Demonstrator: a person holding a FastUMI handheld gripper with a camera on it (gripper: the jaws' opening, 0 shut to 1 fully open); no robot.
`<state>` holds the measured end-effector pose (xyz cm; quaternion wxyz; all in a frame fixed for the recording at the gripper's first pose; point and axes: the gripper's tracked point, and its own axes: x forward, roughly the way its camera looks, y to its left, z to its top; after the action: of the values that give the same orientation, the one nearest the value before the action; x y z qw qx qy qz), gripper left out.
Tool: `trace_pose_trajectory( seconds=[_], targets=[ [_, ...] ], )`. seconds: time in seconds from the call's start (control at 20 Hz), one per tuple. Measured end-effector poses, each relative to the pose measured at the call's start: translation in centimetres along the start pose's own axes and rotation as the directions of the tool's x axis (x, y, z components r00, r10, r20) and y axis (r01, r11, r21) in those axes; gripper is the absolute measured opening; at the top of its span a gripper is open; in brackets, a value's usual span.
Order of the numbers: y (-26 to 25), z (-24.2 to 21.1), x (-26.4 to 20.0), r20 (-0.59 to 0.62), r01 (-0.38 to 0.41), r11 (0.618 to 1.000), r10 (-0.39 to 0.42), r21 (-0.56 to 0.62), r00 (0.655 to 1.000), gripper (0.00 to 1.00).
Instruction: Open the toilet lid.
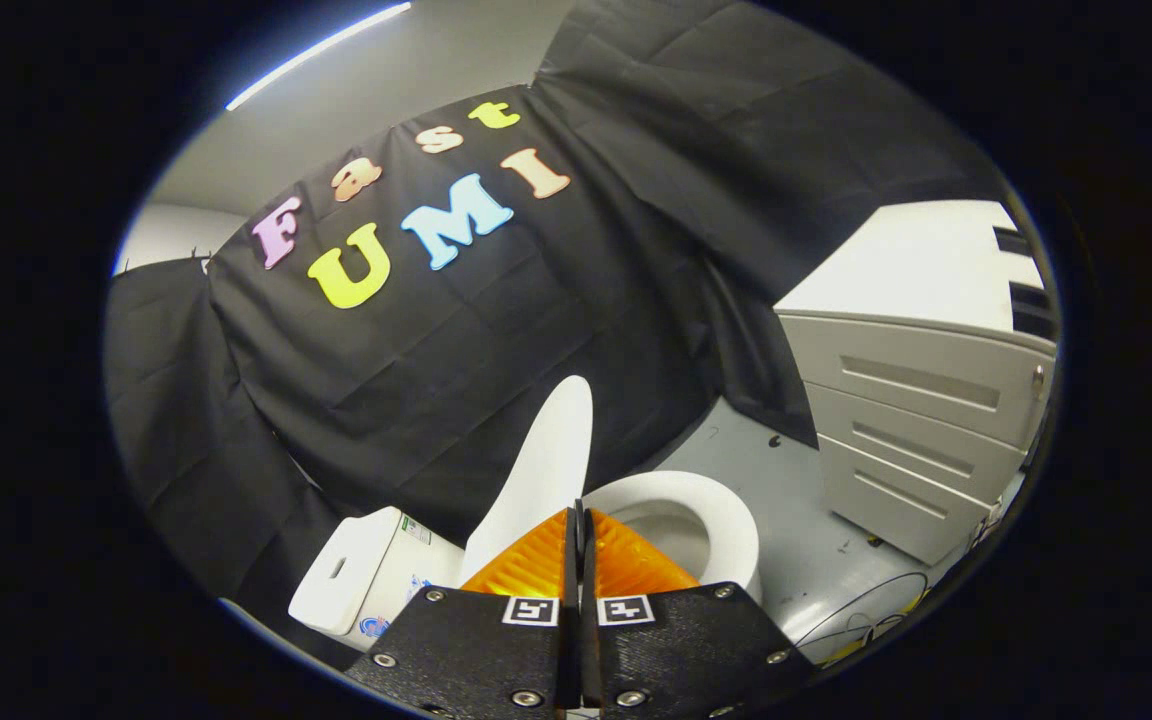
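Observation:
A white toilet stands on the grey floor just ahead of my fingers. Its lid [548, 470] is raised, tilting up and back towards the cistern [361, 575]. The seat ring and bowl [711, 515] lie uncovered beside the lid. My gripper [579, 515] has orange fingers [526, 570] pressed flat against each other, nothing between them. The fingertips sit close to the lower part of the raised lid, and I cannot tell whether they touch it.
A grey drawer cabinet [921, 420] with a white top stands to the right of the toilet. Cables [866, 610] lie on the floor [796, 470] near its base. Black cloth [496, 340] hangs behind the toilet.

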<state>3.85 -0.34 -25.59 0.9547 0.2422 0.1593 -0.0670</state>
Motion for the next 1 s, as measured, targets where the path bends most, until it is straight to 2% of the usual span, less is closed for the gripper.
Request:
trace_pose_trajectory(
  seconds=[0.55, 0.65, 1.0],
  targets=[
    [6.3, 2.5, -0.8, 0.006, -0.011, 0.979, 0.012, -0.203, 1.000, 0.00],
    [7.2, 2.7, -1.0, 0.006, 0.005, 0.975, -0.004, -0.221, 1.000, 0.00],
    [11.2, 3.4, -1.7, 0.010, -0.012, 0.955, 0.015, -0.296, 1.000, 0.00]
  ],
)
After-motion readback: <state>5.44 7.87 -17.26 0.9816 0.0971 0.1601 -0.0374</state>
